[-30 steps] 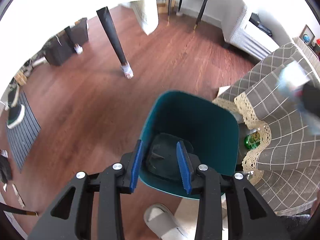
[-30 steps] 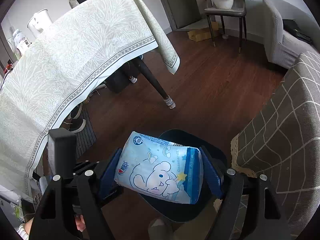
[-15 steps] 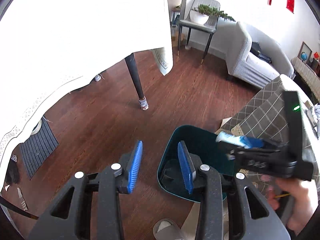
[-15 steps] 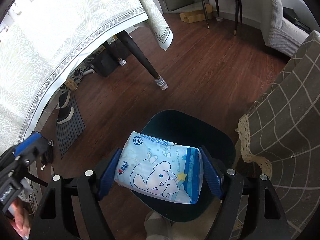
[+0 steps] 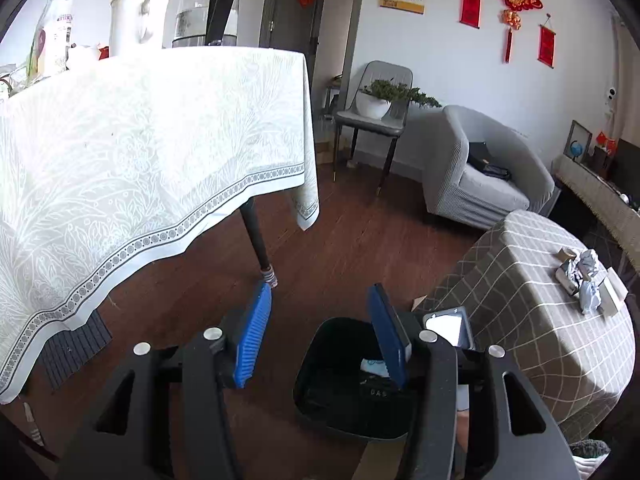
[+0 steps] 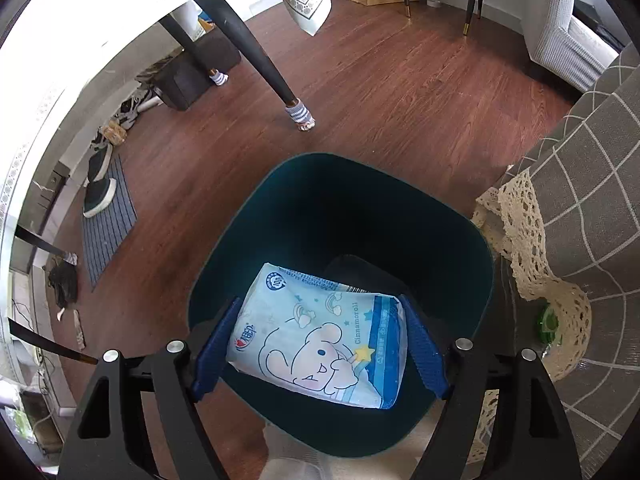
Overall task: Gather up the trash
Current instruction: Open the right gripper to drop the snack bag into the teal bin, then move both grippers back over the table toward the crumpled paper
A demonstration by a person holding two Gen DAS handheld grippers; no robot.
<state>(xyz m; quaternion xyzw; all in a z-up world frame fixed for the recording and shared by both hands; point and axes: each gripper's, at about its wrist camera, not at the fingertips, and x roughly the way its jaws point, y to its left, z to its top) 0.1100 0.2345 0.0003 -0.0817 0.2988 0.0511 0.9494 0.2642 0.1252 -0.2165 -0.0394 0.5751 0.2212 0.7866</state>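
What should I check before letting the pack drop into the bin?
1. Pack between the right tongs pads: ok.
2. Pack above the bin opening: ok.
3. Room inside the bin: ok, only a dark item at the bottom.
4. Left tongs empty, jaws opening: ok.
5. Left tongs away from the drop path: cannot tell.
6. More trash left on the checked table: not ok, paper remains.

Left tool (image 5: 318,334): jaws opening, nothing between the blue pads, angled moderately downward. Right tool (image 6: 320,344): pointed steeply downward, pads wide apart, clamped on a packet.
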